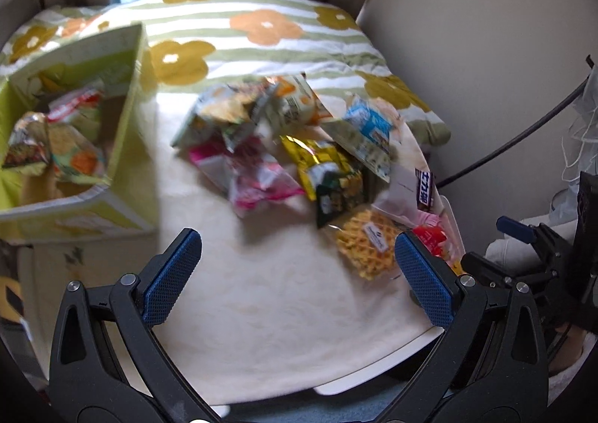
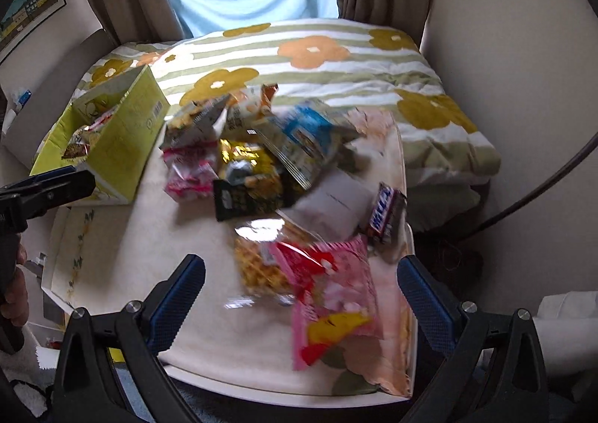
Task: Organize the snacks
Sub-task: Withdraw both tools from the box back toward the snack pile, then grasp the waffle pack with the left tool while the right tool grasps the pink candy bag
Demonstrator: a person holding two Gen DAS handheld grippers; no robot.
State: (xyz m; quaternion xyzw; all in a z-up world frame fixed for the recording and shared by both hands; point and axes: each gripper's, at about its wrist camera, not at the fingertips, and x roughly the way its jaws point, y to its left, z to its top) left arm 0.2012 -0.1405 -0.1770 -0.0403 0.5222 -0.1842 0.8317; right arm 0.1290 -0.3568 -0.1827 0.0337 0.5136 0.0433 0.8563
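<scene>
The left gripper (image 1: 297, 275) is held low over the near part of the cream-covered table (image 1: 261, 311), its blue-padded fingers (image 1: 172, 277) spread wide apart with nothing between them. It is pointed forward towards a loose heap of snack packets. In the right wrist view, part of the left gripper is seen at the left edge, gripped by the person's hand (image 2: 15, 292), beside the open yellow-green cardboard box (image 2: 123, 146).

The right gripper (image 2: 301, 292) is likewise held wide apart and empty, tilted down over the table's near right corner. Just ahead of it lies a pink and red plastic snack bag (image 2: 332, 296), overlapping a clear-wrapped golden waffle (image 2: 258, 269). A dark chocolate bar (image 2: 385, 217) rests near the table's right edge. Further back, a yellow and black foil packet (image 2: 250, 176), a pink packet (image 2: 188, 172) and a blue and white packet (image 2: 306, 139) are piled together.

Several packets are already seen inside the box, which stands at the table's left side. A flowered, striped blanket (image 2: 336, 60) lies beyond.
</scene>
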